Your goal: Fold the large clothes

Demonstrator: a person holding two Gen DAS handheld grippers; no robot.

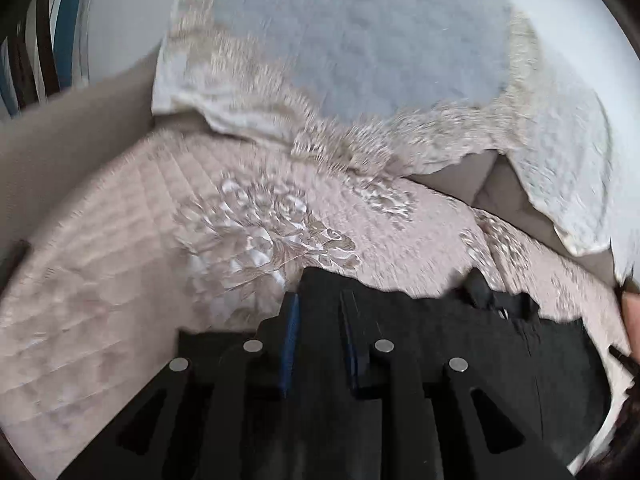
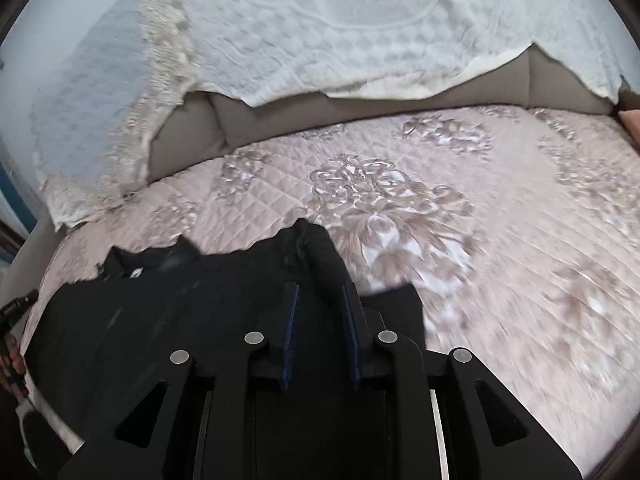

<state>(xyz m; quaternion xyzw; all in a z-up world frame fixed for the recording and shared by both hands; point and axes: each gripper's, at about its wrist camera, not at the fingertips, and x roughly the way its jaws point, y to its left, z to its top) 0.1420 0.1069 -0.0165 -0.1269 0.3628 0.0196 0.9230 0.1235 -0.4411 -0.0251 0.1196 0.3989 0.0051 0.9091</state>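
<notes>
Jaws of both grippers (image 1: 320, 300) (image 2: 320, 292) pinch black garment (image 1: 440, 340) (image 2: 160, 320); left view blurrier.

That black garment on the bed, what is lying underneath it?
The black garment lies spread on a pink quilted bedspread embroidered with floral patterns, which shows all around it. Whether anything else sits beneath the cloth cannot be seen; the fabric covers that part.

Location is a home bedroom, identified by a bed (image 2: 520, 240) with a quilted pink embroidered bedspread (image 1: 120, 280), a padded headboard (image 2: 360, 108) and a white lace-trimmed cover (image 2: 320, 40) draped over it.
</notes>
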